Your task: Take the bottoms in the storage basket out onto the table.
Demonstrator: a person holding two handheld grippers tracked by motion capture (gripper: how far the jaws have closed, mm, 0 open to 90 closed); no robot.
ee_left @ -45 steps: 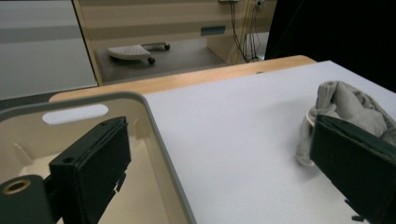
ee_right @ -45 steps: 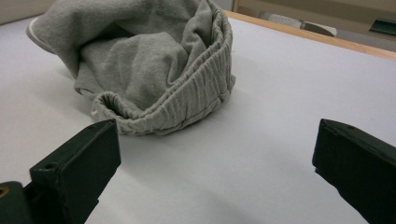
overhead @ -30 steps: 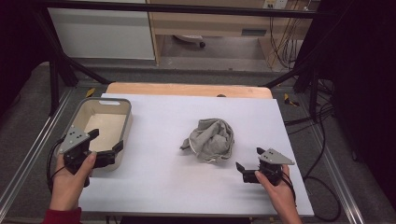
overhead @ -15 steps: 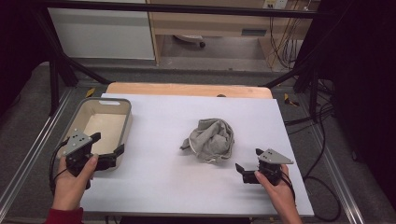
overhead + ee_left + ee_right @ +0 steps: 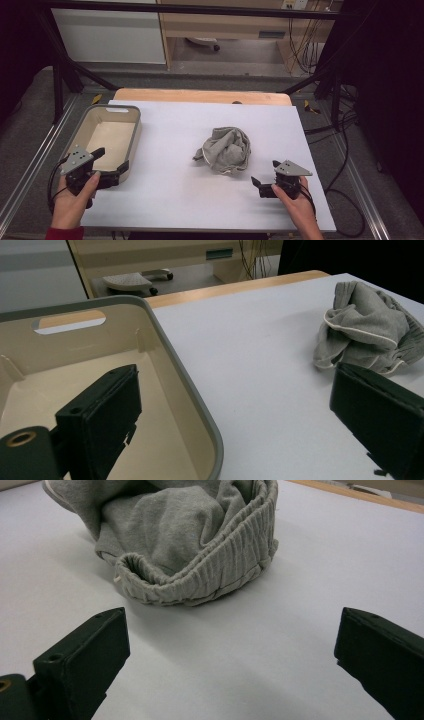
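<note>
i see my left gripper (image 5: 111, 164) as a black body with a grey three-cornered plate dotted with small holes on top. a black cable loops off it toward 7 o'clock. my right gripper (image 5: 266, 181) carries the same grey plate. my jaws are flat black blocks. a red sleeve (image 5: 62, 233) covers my left wrist.

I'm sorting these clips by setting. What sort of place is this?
Probably a lab or workshop recording station, not a home: a white-topped table inside a metal frame, loose cables hanging behind it, and a person holding a handheld gripper over a staged grey garment.
</note>
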